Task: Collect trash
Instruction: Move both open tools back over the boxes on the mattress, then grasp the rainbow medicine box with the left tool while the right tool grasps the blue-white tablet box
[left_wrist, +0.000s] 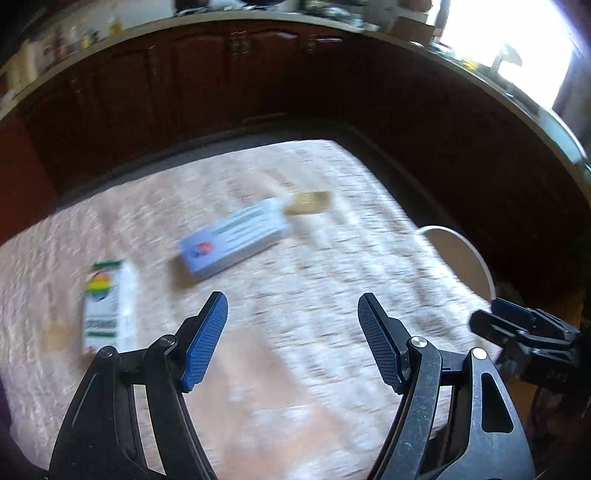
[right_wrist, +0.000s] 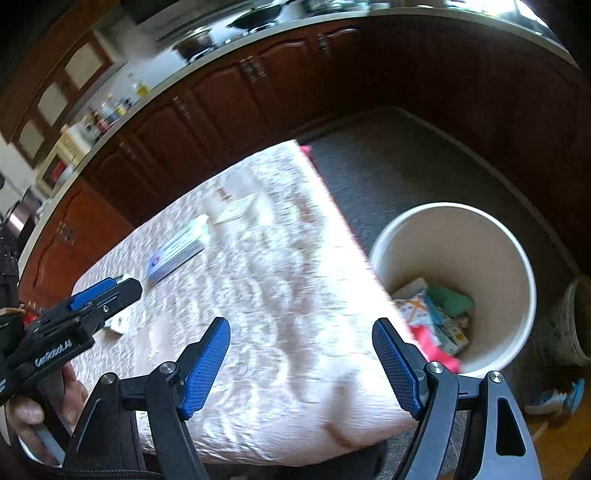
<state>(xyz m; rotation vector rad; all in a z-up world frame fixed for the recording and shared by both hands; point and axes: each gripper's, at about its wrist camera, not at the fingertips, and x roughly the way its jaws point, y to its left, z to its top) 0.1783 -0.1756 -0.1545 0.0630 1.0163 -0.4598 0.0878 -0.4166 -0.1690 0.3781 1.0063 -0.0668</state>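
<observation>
From the left wrist, the left gripper (left_wrist: 291, 332) gaped empty over the table (left_wrist: 295, 369), a blue box (left_wrist: 232, 242) ahead, print blurred. From the right wrist, the right gripper (right_wrist: 301, 363) gaped empty too; the bin (right_wrist: 491, 236) of trash stood right, and "GenRobot.AI" marked the neighbouring tool.

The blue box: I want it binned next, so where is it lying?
The blue box lies on the table, mid-frame in the left wrist view, between the white carton at left and a tan packet just beyond it.

Bright window glare, motion blur, fisheye-bent edges.
</observation>
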